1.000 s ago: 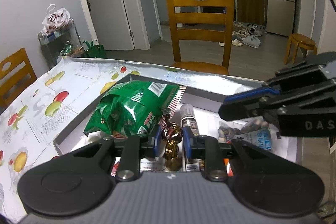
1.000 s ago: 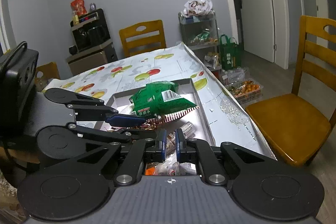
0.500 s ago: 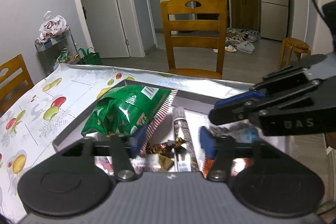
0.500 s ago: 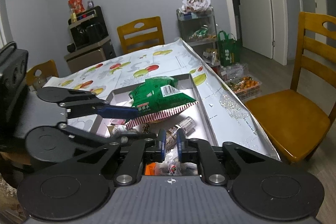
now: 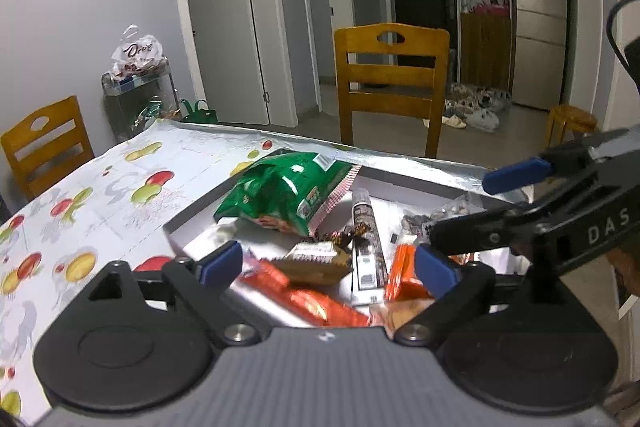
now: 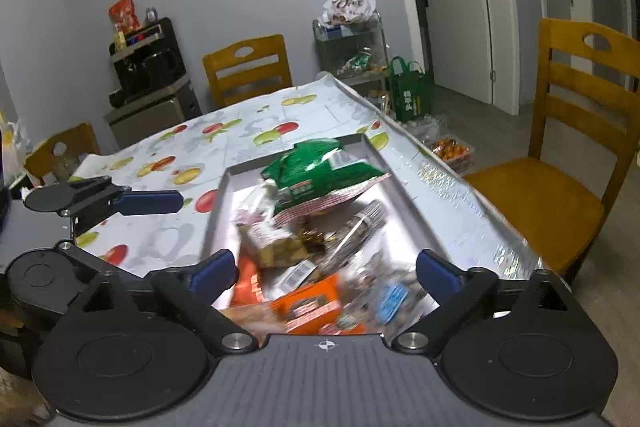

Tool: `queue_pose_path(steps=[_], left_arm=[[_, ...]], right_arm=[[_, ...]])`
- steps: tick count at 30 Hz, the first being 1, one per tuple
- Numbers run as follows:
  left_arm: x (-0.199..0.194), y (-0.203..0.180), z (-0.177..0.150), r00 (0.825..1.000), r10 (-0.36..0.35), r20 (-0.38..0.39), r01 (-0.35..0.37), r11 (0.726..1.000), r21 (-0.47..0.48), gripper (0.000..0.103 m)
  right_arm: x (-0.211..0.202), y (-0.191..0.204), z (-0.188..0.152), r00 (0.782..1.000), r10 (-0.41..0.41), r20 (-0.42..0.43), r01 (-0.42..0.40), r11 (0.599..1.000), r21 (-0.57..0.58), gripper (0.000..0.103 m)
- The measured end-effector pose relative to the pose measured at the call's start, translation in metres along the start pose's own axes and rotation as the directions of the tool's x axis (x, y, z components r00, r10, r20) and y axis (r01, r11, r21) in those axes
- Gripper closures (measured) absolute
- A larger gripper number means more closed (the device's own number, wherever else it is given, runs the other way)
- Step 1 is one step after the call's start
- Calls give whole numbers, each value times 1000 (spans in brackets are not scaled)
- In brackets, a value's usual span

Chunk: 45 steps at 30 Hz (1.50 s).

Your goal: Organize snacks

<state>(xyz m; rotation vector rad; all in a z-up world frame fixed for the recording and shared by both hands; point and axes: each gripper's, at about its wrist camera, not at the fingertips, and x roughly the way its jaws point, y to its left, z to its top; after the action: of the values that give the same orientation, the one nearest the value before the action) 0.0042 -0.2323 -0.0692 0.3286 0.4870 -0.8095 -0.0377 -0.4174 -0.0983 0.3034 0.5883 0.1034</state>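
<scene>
Surface (image 5: 120, 187) covered by a fruit-print cloth; a shallow grey tray (image 6: 404, 199) is set near its edge, a wooden chair (image 5: 390, 83) beyond. The tray is loaded with loose snacks, heaped rather than sorted, so the organizing is judged barely under way. Largest item: a green snack bag (image 5: 288, 191), lying on the far part of the tray, crimped red-and-white edge turned toward a slim tube (image 5: 366, 227) beside it. Nearer: a tan wrapped bar (image 5: 316, 261), orange packets (image 5: 316, 301), an orange box (image 6: 312, 303) and a small blue-labelled packet (image 6: 394, 297), the last blurred in the right wrist view. Left claw (image 5: 328, 263) is seen wide, nothing between its blue pads; its jaws have just been opening, and the tan bar and orange packets lie just ahead and below, not touched. Right claw (image 6: 324, 271) is likewise wide and empty, jaws just opened, with the orange box and the tan bar under the gap. Each claw is visible in the other's view, so the two are held close together over the near end of the tray. The step in hand is judged to be choosing the next piece: one item should be singled out from the top of the heap, approached with pads either side of its narrow dimension, and the two claws kept from crossing. The green bag, being puffed and slippery, is best taken by its crimped edge.
</scene>
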Motion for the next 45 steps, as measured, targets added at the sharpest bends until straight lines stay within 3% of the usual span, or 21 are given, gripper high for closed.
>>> queue_pose_path(steps=[9, 21, 45], left_arm=[[-40, -1, -37, 999, 8, -38, -8, 1000, -10, 6], [-48, -1, -75, 994, 10, -106, -16, 998, -57, 6], [-49, -1, -80, 994, -3, -110, -4, 998, -66, 6]], right_arm=[[-17, 41, -32, 999, -36, -17, 35, 999, -22, 0], [-21, 65, -61, 995, -83, -59, 80, 996, -43, 0], [-14, 70, -63, 992, -86, -88, 82, 995, -49, 0]])
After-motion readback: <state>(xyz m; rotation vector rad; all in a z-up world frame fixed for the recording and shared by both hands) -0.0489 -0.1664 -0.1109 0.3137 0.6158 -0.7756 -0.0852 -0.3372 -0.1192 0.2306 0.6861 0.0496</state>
